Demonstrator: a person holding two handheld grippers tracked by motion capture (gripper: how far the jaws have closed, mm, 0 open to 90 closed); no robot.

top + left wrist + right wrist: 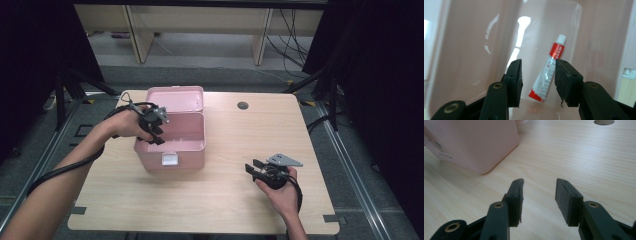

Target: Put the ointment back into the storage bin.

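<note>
The glue tube [549, 72], white with red bands and a white cap, lies inside the pink storage box [172, 150], leaning up against the box's inner wall at the centre of the left gripper view, cap uppermost. Nearest in that view, the left gripper [537, 80] has its jaws apart on either side of the tube's lower half; the tube stands beyond the pads and neither pad presses on it, so it reads as let go and resting on its own. In the high view this left gripper [156, 131] hangs over the open box at centre left of the frame, the lid [175, 98] tipped back behind it.

At the lower right of the high view the right gripper [256, 169] rests low over the bare bench [225, 200], well apart from the box; the right gripper view shows its jaws spread with nothing between them, the box's pink corner at upper left.

The step in hand looks like the placing of the tube in the box, at the moment of release. Next the left gripper would need to lift straight out without brushing the tube, and then the lid could be swung forward and shut.
</note>
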